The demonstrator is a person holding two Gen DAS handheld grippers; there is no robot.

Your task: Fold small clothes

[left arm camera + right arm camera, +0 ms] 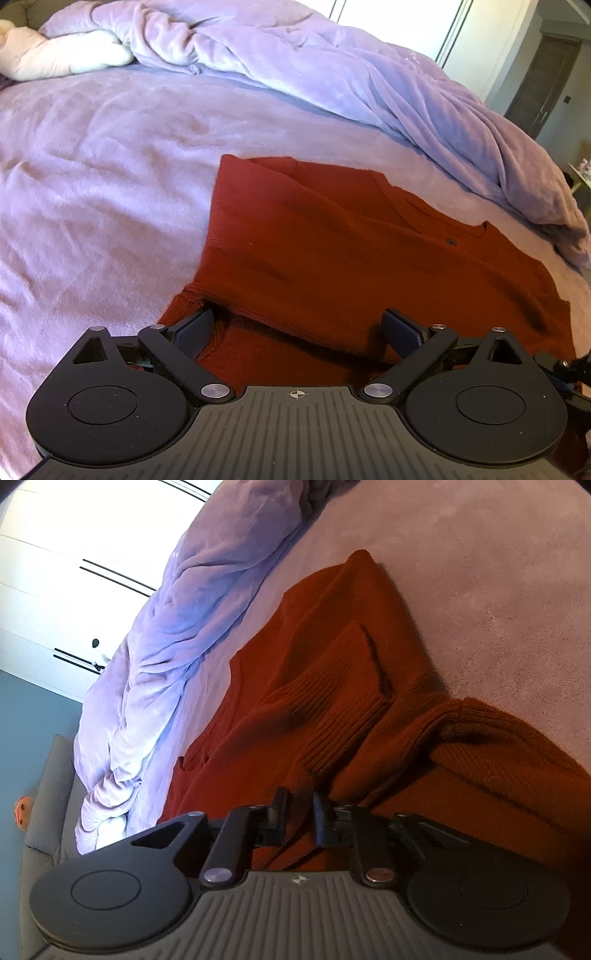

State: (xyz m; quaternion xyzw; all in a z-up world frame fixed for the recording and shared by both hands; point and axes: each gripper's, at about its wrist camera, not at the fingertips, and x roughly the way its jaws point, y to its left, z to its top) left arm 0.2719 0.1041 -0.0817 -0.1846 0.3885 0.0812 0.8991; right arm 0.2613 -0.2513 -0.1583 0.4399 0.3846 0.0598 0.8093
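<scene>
A rust-red knit sweater [332, 243] lies partly folded on the lilac bed cover [92, 184], a small dark button near its neckline. My left gripper [299, 328] hovers low over the sweater's near hem with its jaws spread wide; its fingers [195, 328] rest at the fabric's edge without pinching it. In the right wrist view the sweater [351, 686] shows a ribbed cuff folded across its body. My right gripper [300, 814] is shut on a fold of the sweater's knit, which fills the narrow gap between its jaws.
A bunched lilac duvet [332, 74] runs along the far side of the bed, close behind the sweater. A pale pillow [55, 55] sits at the far left. White wardrobe doors [55, 572] and a grey upholstered edge [48, 805] lie beyond the bed.
</scene>
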